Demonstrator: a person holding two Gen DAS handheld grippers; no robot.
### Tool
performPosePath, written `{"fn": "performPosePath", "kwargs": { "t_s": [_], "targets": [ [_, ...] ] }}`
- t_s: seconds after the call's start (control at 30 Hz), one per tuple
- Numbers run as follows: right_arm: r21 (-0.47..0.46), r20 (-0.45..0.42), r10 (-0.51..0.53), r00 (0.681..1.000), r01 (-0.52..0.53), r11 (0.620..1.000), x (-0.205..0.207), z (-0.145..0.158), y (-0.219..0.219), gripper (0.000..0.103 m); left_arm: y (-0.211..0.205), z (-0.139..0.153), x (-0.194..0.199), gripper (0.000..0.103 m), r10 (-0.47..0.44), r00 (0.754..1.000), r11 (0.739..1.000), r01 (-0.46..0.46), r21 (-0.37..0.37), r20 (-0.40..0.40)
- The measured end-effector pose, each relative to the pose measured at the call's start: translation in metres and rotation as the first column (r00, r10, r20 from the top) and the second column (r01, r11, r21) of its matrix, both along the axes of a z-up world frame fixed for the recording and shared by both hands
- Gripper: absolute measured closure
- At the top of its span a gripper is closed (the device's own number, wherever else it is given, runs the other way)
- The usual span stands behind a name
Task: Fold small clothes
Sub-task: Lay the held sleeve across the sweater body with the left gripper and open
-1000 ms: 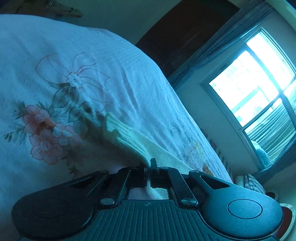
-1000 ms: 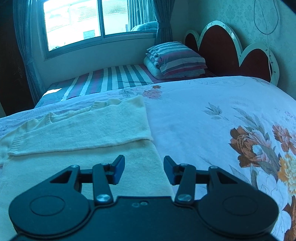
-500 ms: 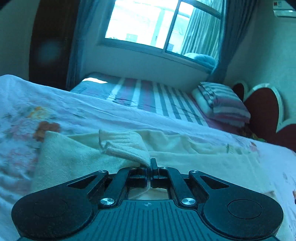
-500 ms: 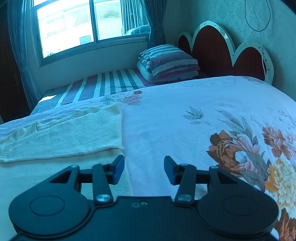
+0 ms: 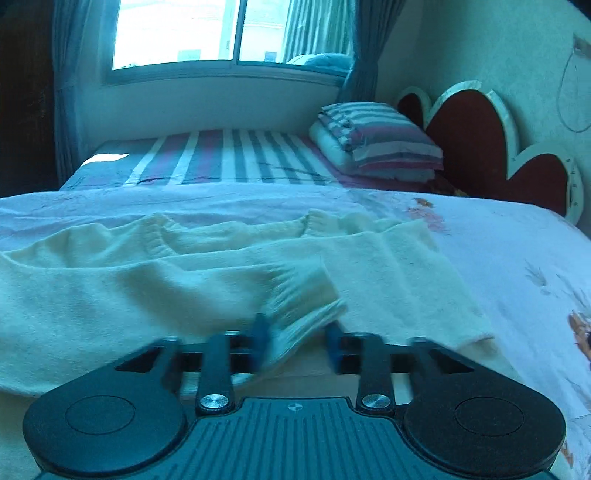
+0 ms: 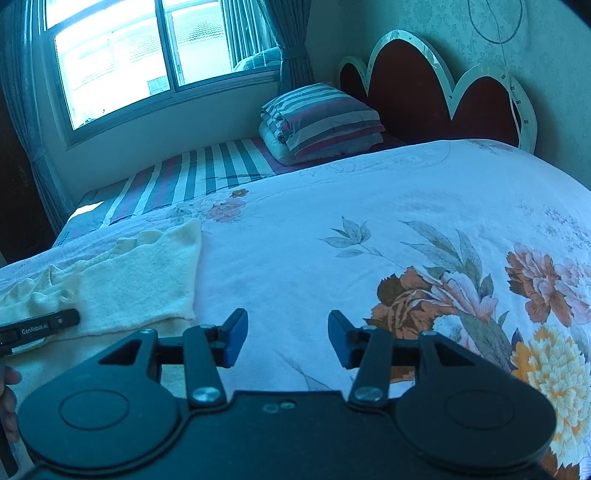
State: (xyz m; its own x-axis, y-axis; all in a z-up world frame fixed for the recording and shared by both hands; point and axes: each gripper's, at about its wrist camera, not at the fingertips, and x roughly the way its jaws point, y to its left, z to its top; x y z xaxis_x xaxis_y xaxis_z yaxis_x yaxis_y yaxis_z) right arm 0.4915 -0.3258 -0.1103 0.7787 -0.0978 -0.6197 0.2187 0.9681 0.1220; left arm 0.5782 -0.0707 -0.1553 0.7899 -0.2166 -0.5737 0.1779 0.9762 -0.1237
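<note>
A cream knit sweater (image 5: 110,295) lies flat on the floral bedspread (image 5: 517,258), one sleeve folded across its body. The sleeve's ribbed cuff (image 5: 303,302) lies between the fingers of my left gripper (image 5: 297,341), which stands open, its blue pads apart on either side of the cuff. In the right wrist view the sweater (image 6: 140,280) shows at the left. My right gripper (image 6: 288,338) is open and empty, low over the bare bedspread (image 6: 369,221) to the right of the sweater. The left gripper's finger (image 6: 40,326) shows at the left edge.
A striped mattress (image 5: 229,158) lies beyond the bed under the window (image 5: 221,33). Folded striped bedding (image 5: 376,136) is stacked by the scalloped red headboard (image 5: 480,136). Dark curtains hang beside the window.
My left gripper carried the sleeve cuff across the sweater body and opened, letting the cuff go. My right gripper has moved right, off the sweater, and stayed open.
</note>
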Motion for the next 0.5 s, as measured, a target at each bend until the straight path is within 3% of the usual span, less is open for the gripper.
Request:
{"fn": "performPosePath", "kwargs": {
  "t_s": [0.03,0.1,0.23,0.37,0.5],
  "targets": [
    [0.009,0.005,0.009,1.0,-0.009,1.0,0.001,0.001,0.002,0.055,-0.001,0.005,-0.01,0.023,-0.024,0.999,1.0,0.024,-0.015,0.035],
    [0.035,0.015,0.034,0.999,-0.034,0.999,0.006,0.001,0.007,0.055,0.01,0.013,-0.026,0.023,-0.033,0.996,0.999,0.033,-0.001,0.08],
    [0.172,0.049,0.14,0.989,-0.146,0.974,0.024,-0.001,0.035,0.055,0.072,0.012,-0.056,0.023,0.123,0.99,0.992,-0.124,0.018,0.065],
    [0.302,0.073,0.248,0.966,-0.259,0.918,0.052,-0.015,0.083,0.064,0.138,0.0,-0.079,0.023,0.298,0.954,0.95,-0.3,0.089,0.035],
    [0.381,0.038,0.279,0.96,-0.272,0.884,0.081,-0.035,0.123,0.065,0.177,-0.014,-0.077,0.023,0.37,0.929,0.925,-0.366,0.102,-0.027]
  ]
}}
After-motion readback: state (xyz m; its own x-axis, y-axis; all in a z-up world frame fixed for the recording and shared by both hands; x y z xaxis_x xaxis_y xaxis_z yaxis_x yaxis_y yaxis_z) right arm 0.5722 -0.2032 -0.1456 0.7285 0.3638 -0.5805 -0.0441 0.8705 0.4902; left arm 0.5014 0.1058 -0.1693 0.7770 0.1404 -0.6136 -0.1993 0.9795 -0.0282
